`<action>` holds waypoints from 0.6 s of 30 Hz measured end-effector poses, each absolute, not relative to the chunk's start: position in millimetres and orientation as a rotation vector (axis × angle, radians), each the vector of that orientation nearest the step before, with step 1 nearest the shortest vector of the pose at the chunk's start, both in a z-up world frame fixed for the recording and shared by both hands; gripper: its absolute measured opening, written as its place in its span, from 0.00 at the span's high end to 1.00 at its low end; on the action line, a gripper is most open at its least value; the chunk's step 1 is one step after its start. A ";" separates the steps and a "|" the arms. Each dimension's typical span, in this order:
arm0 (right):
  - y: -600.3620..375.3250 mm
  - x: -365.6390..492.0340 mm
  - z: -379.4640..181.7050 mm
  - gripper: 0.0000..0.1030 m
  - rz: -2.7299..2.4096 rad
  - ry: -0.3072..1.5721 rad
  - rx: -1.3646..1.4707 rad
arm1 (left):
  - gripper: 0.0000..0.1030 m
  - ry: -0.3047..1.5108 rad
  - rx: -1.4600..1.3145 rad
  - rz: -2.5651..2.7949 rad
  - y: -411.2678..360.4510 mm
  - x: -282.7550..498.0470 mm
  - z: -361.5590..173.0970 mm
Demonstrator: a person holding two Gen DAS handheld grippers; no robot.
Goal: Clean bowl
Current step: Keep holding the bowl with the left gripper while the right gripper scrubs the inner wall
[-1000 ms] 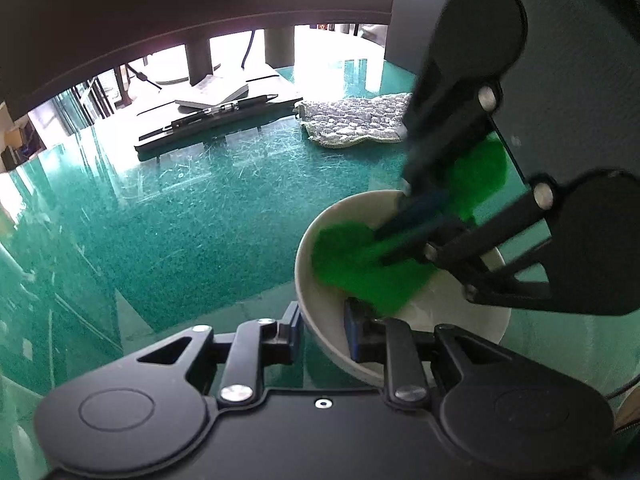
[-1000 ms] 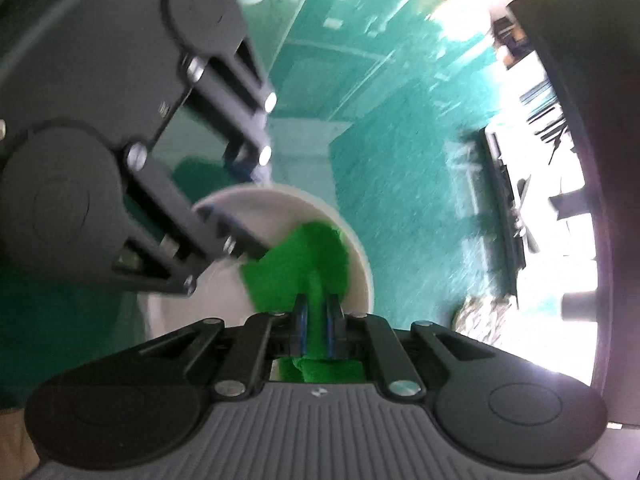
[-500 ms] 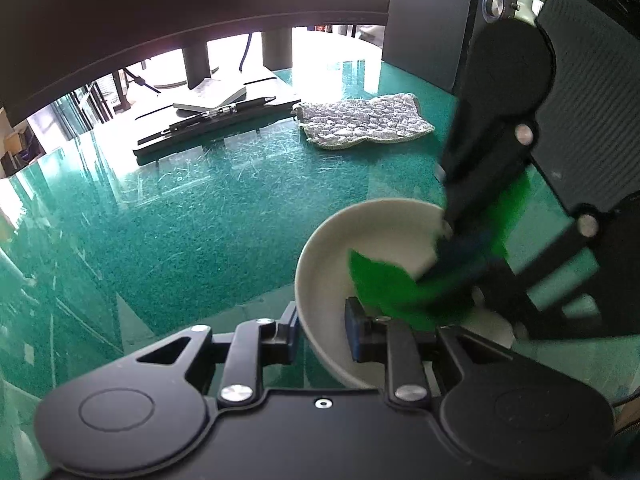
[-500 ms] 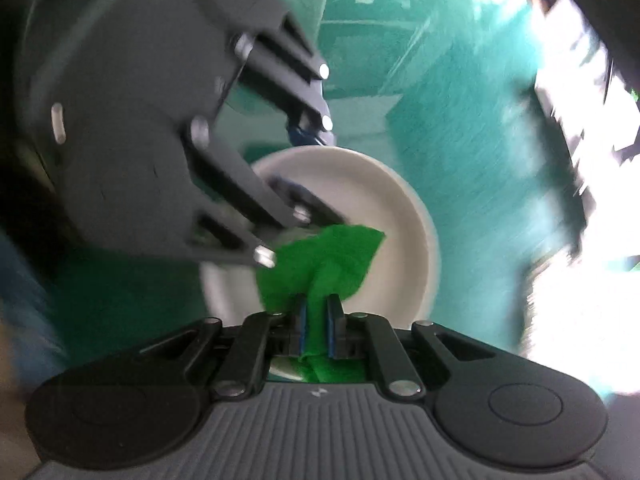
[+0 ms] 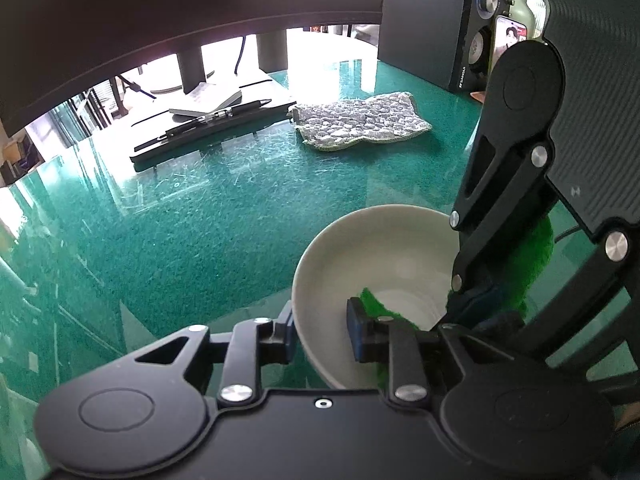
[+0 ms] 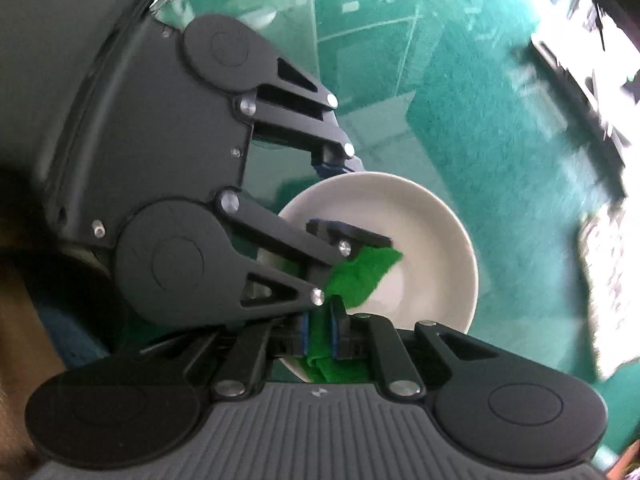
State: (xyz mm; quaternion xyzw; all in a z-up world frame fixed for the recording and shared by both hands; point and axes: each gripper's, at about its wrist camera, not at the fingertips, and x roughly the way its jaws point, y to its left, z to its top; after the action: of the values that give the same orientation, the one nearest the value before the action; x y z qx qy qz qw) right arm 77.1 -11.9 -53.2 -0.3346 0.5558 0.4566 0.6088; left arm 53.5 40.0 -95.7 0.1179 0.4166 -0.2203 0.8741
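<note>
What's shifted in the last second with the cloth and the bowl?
The right gripper, clamped on the green cloth, swept it from the middle of the white bowl toward the near wall beside the left gripper, baring the bowl's floor. Nothing was let go: the left gripper still pinches the bowl's rim, and the bowl sits in the same spot on the green glass table.

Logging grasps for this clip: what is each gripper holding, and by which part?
The left gripper clamps the white bowl by its near rim. The right gripper pinches the green cloth at its bunched near end.
</note>
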 end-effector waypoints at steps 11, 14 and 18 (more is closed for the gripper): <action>-7.7 78.5 -66.7 0.89 0.980 1.106 -1.015 | 0.77 0.866 0.264 -0.469 38.3 53.0 -96.1; -5.1 88.4 -67.5 0.91 0.985 1.181 -0.884 | 0.74 0.877 0.243 -0.482 39.3 58.0 -96.2; -5.0 102.3 -69.7 0.92 0.973 1.259 -0.715 | 0.70 0.901 0.186 -0.518 48.1 70.4 -97.2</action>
State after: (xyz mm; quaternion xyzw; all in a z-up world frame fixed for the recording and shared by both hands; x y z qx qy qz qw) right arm 102.3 -5.0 -69.7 -0.3138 0.5528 0.4270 0.6431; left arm 70.4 48.1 -97.2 0.0886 0.4300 -0.2469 0.8639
